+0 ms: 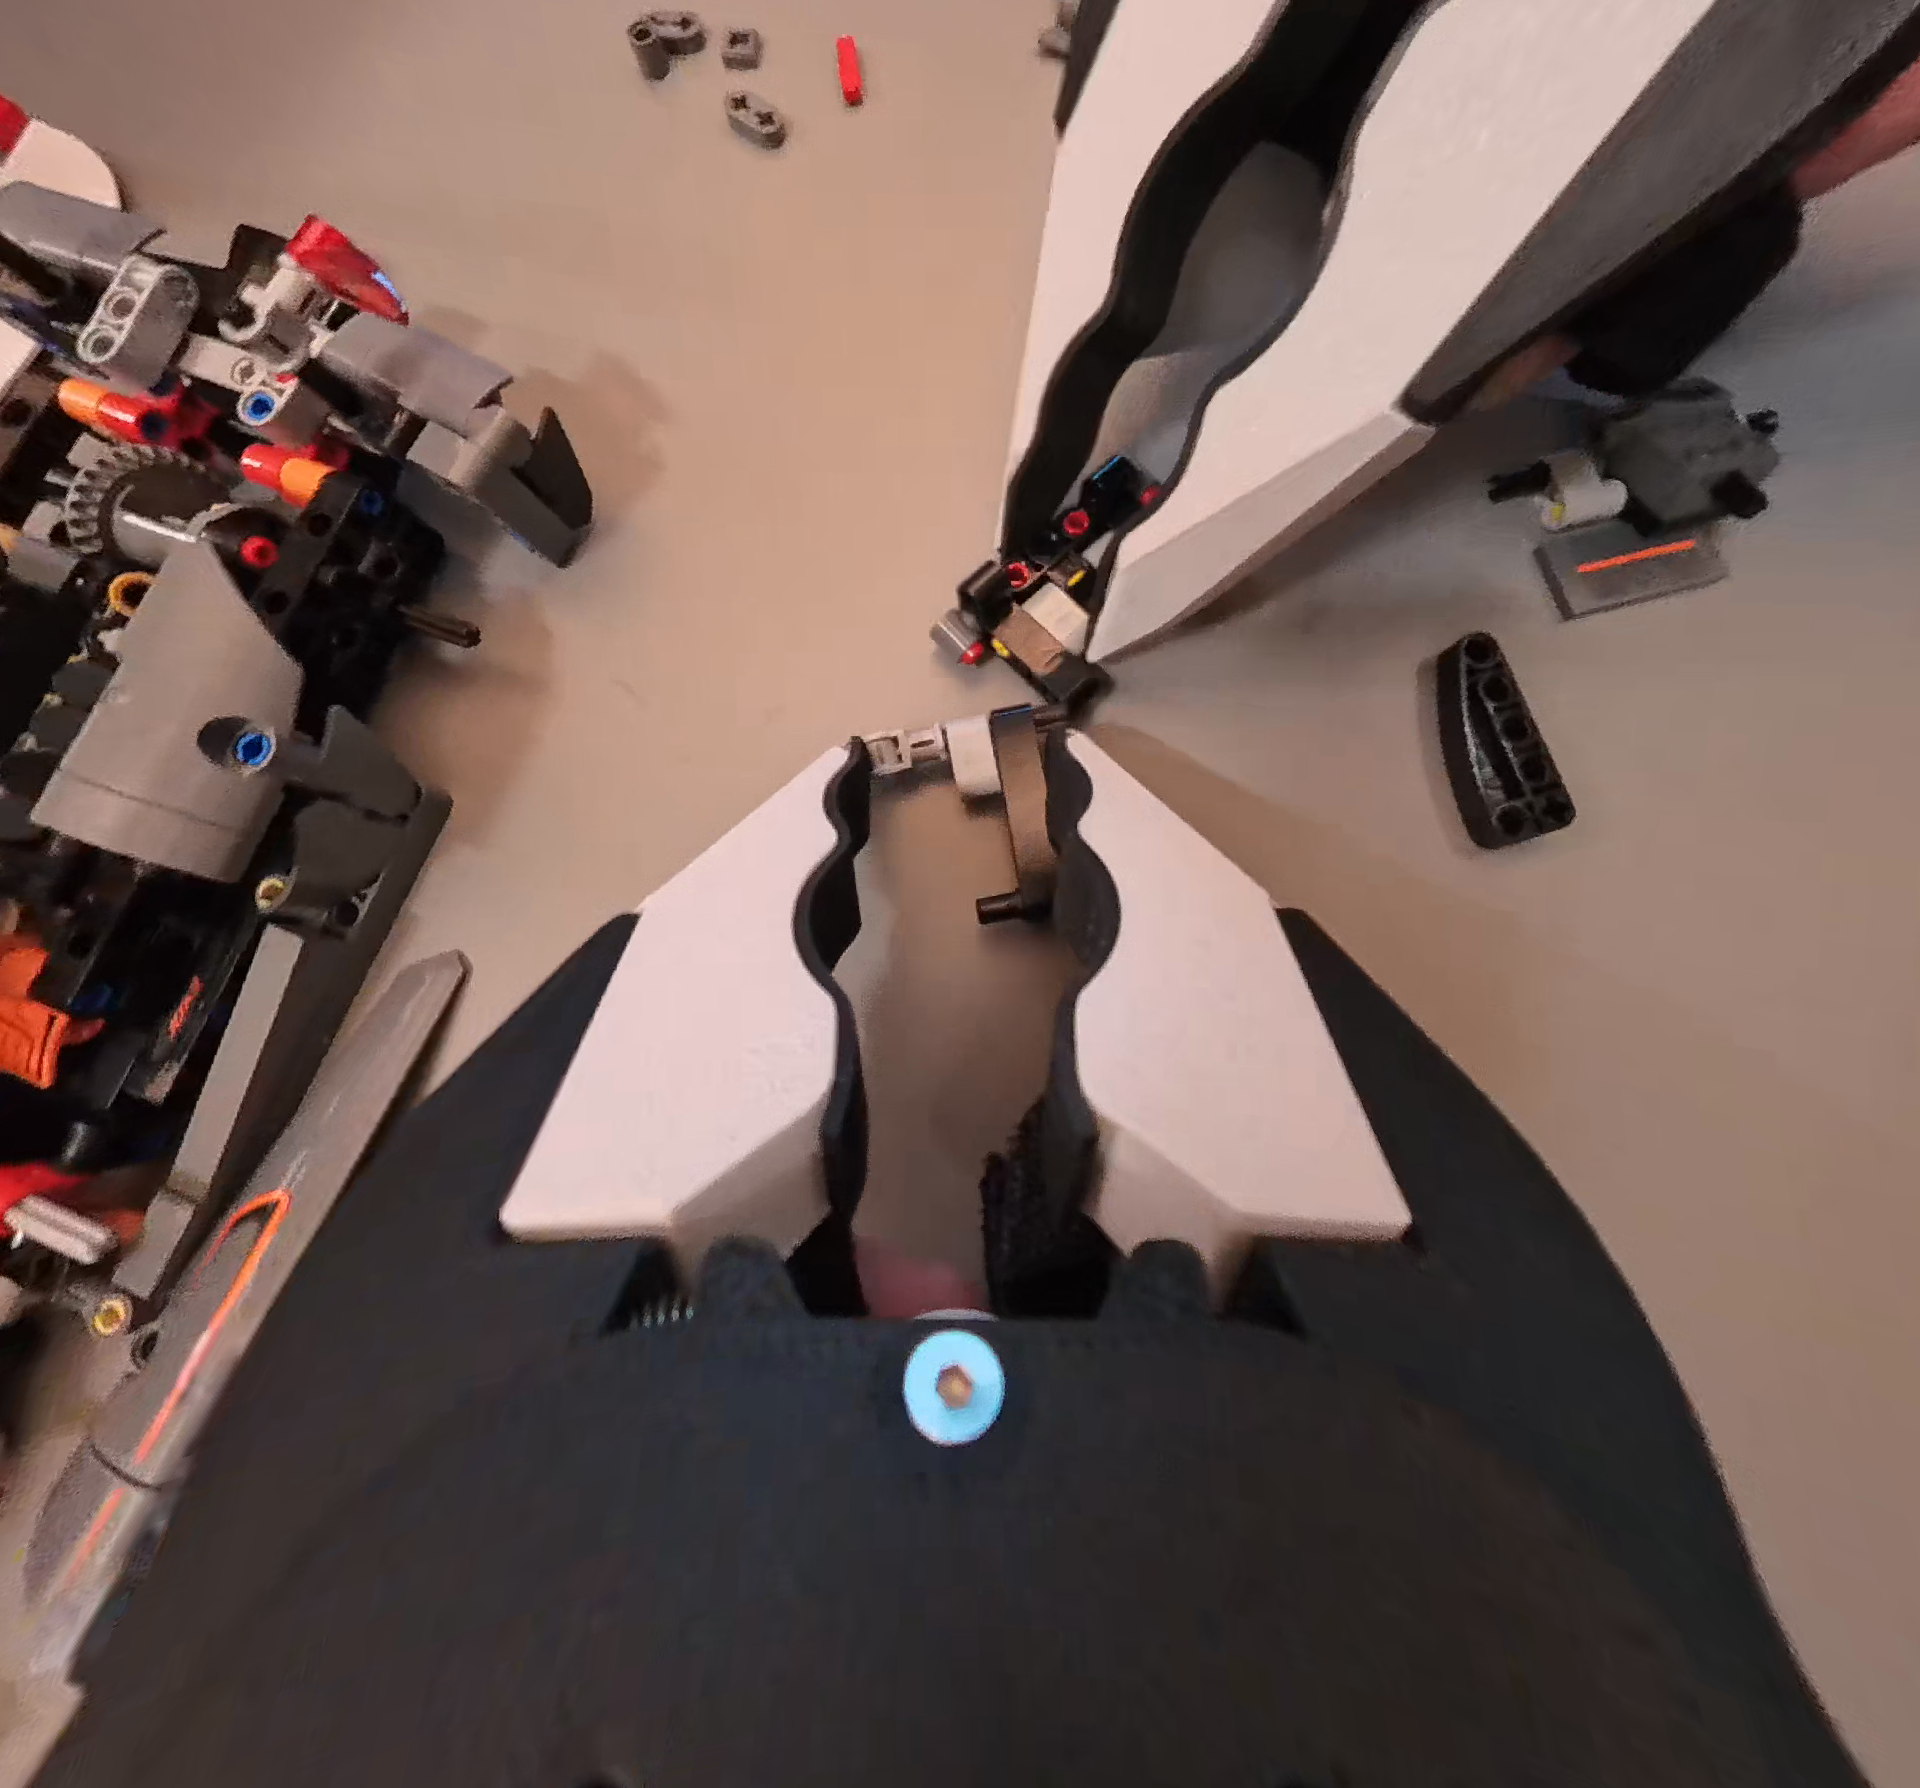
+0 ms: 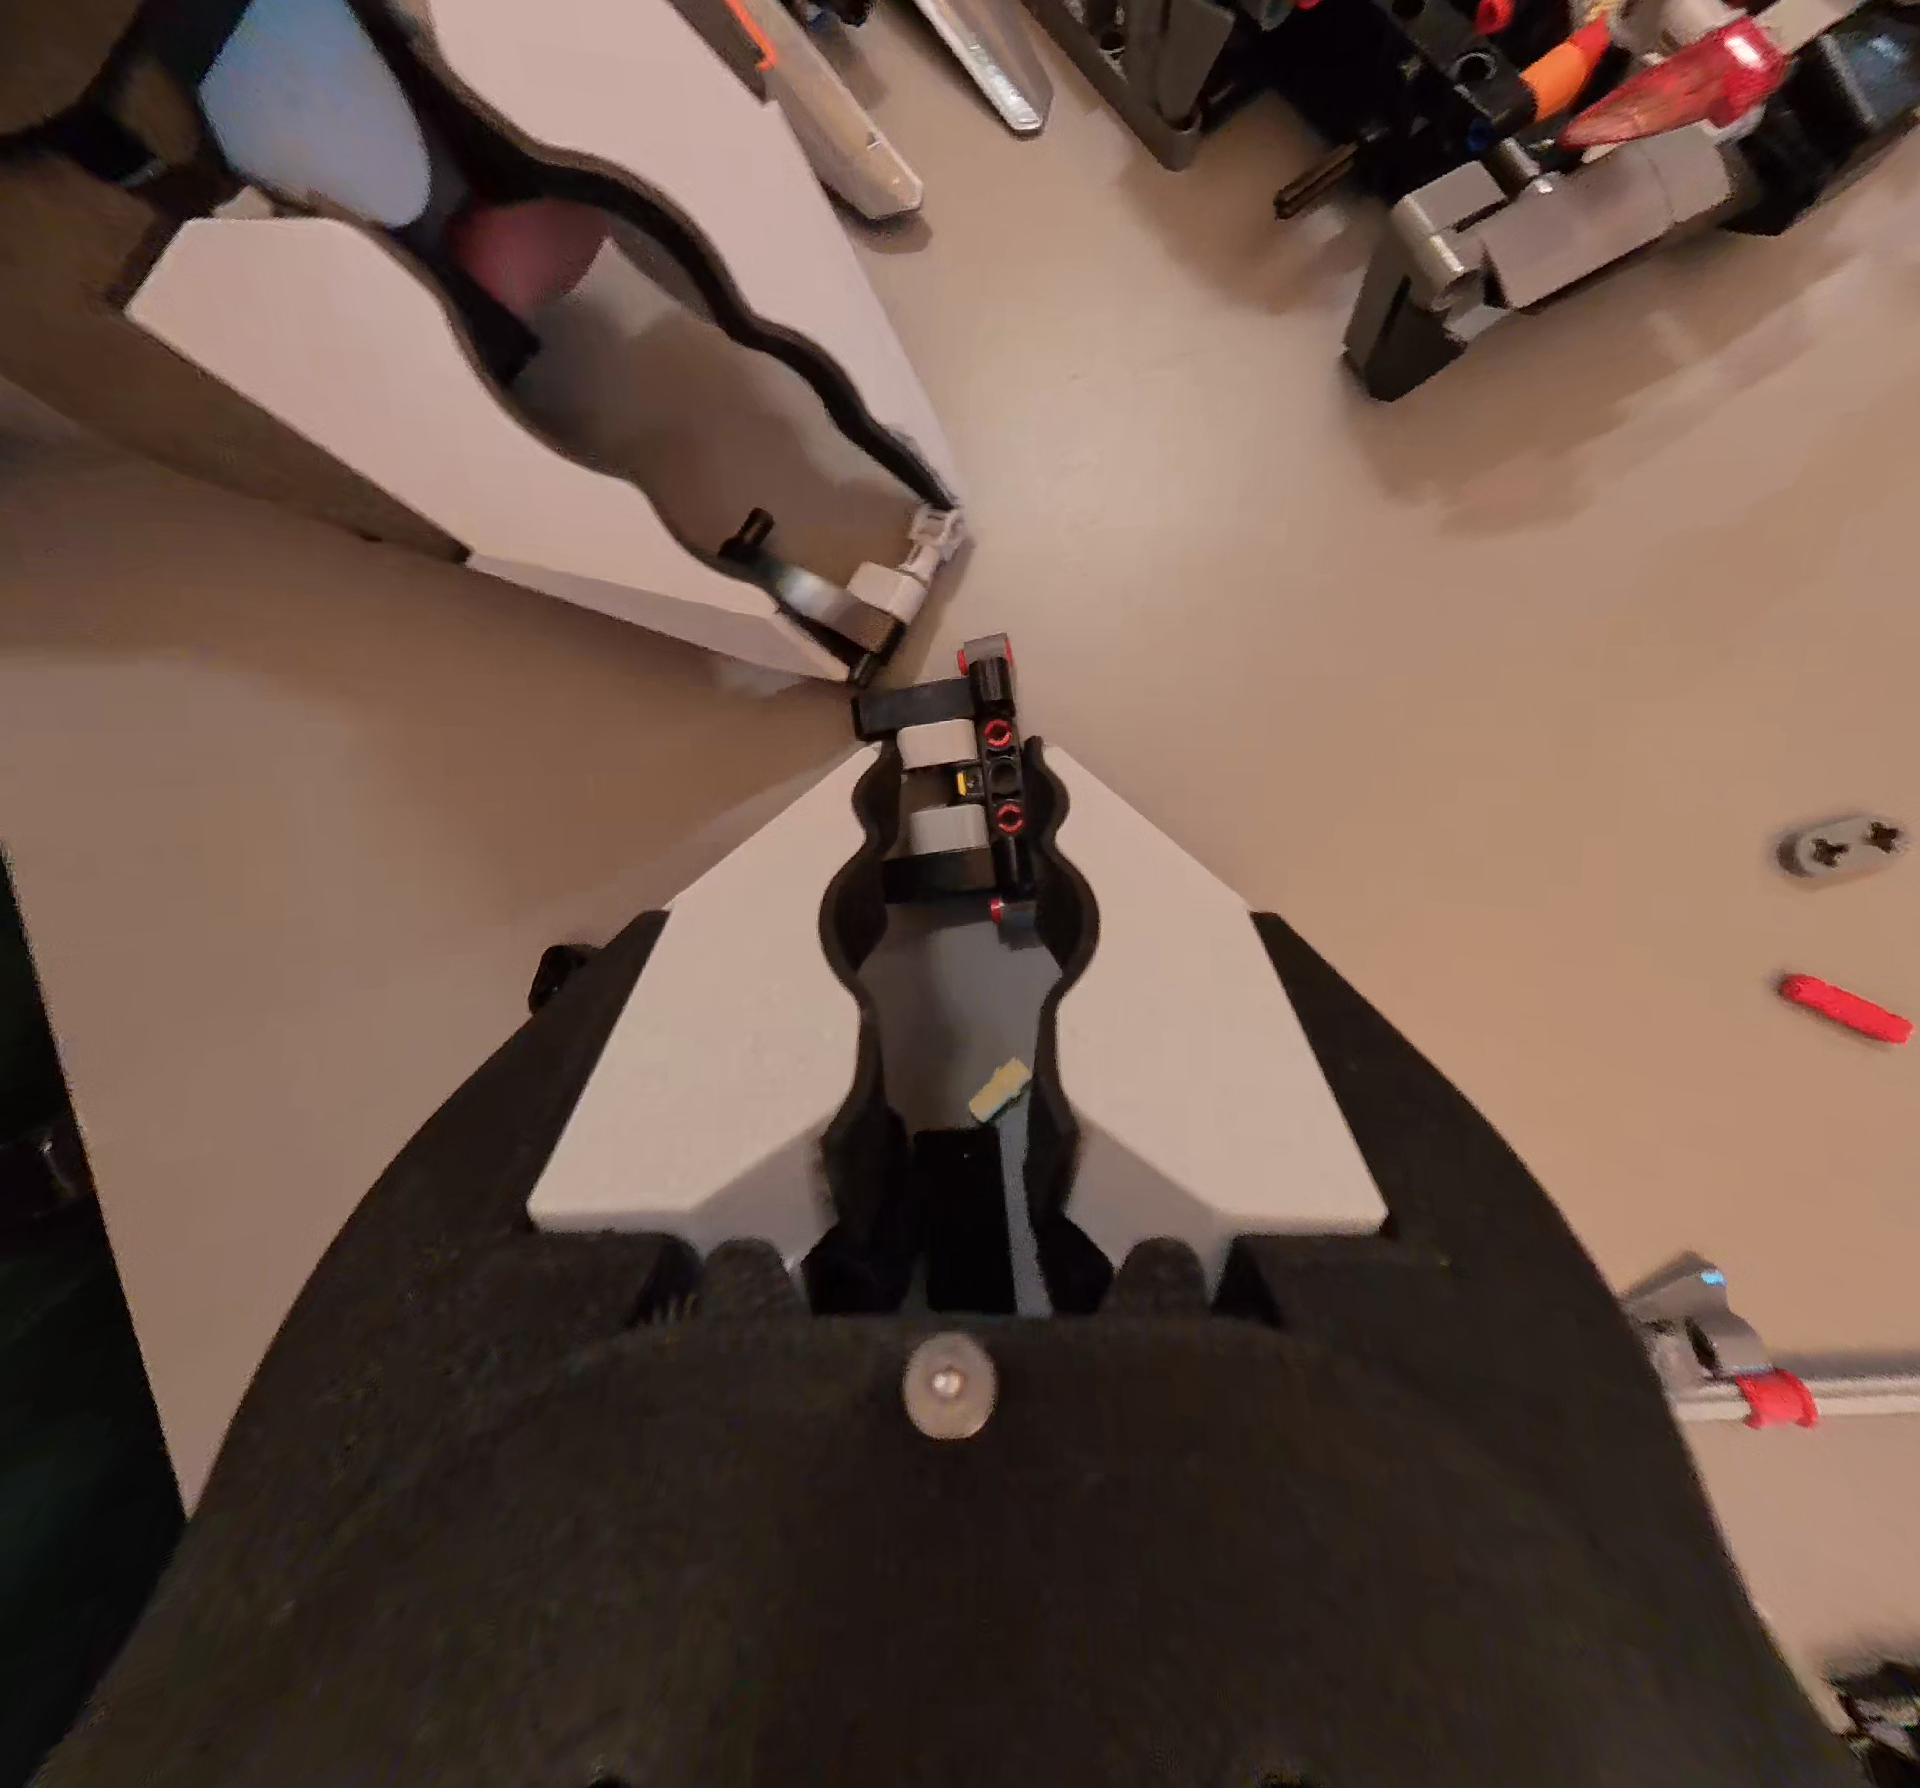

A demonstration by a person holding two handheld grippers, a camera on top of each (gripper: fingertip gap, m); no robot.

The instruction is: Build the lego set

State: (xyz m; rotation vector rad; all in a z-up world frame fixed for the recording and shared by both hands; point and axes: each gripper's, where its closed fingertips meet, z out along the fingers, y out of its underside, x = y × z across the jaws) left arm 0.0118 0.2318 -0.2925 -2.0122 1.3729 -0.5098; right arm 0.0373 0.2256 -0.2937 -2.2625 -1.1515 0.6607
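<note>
both grippers pinched tight, left gripper [image 1: 961, 751] on a black lever bit [image 1: 1018, 803], right gripper [image 2: 961, 762] on a small black subassembly [image 2: 971, 782], any slight misalignment pushing them together probably pops a pin

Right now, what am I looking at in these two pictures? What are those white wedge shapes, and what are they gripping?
There is no robot here. A person holds a two-finger gripper in each hand, and each gripper has a camera looking along its fingers, so each picture is one gripper's own view.

In the left view, the left gripper pinches a small black and grey piece at its tips. The right gripper comes in from the upper right.

In the right view, the right gripper holds a small black assembly with red pins. The two held parts are tip to tip, almost touching, probably about to be joined.

On the table stands the half-built model, with loose parts nearby: a red pin, grey connectors and a black curved beam.
</note>
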